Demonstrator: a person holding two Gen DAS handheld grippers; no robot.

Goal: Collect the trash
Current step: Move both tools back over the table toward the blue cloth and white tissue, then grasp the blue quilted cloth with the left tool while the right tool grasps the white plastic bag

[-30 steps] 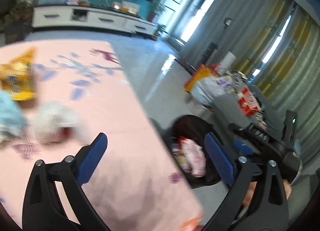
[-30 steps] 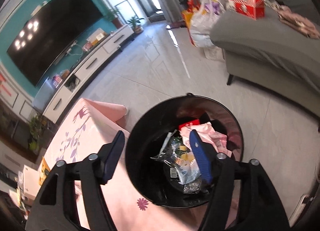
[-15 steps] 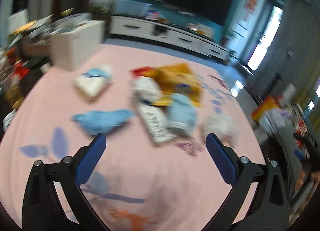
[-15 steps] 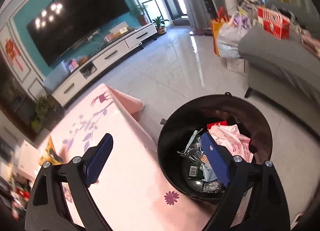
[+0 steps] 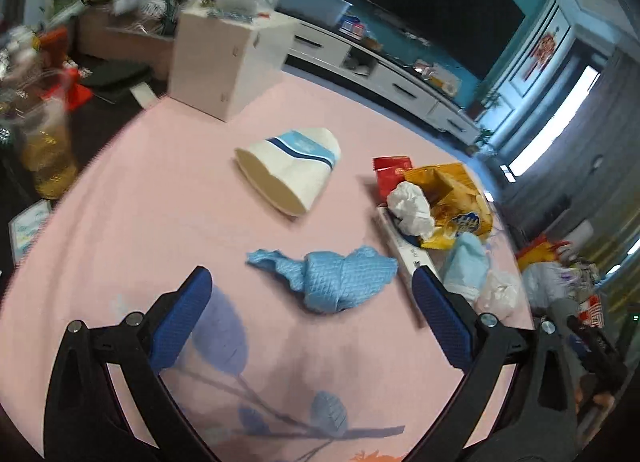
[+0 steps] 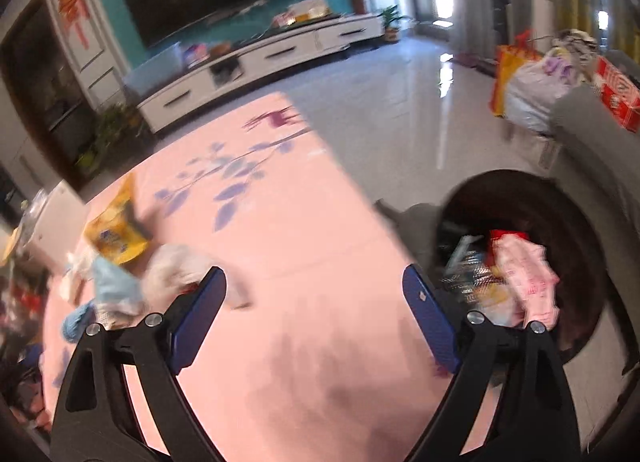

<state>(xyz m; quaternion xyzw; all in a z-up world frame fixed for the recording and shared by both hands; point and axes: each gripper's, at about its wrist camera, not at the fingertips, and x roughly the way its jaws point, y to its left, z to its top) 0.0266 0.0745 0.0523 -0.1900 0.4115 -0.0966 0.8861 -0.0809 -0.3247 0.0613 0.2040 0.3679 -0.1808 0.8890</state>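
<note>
Left claw (image 5: 308, 300) spread wide above the pink bench (image 5: 160, 230), nothing between its blue pads; crumpled blue cloth (image 5: 332, 276) lying just ahead, inside the span of the jaws but not touched by either pad; open cloth-covered surface to the left of it and nearer the camera. Squashed white paper cup (image 5: 290, 176) with blue stripe lying on its side farther on, apart from the cloth. Trash cluster toward the right bench edge: white crumpled tissue (image 5: 412, 206) resting against a yellow snack bag (image 5: 452, 198), red wrapper (image 5: 390, 172) behind, pale blue wad (image 5: 466, 262) and a white plastic wad (image 5: 498, 292) nearest the edge. White cabinet (image 5: 228, 62) standing at the far bench edge.

Right claw (image 6: 314, 294) likewise spread and holding nothing, hovering over bare pink surface near the right bench edge; black bin (image 6: 532, 254) on the floor just beyond that edge, partly filled with wrappers, a pink packet (image 6: 528, 282) uppermost. Bench printed with blue leaf motifs; glossy grey tiled floor (image 6: 392, 102), white media unit and dark television against a teal wall, grey sofa at far right.
</note>
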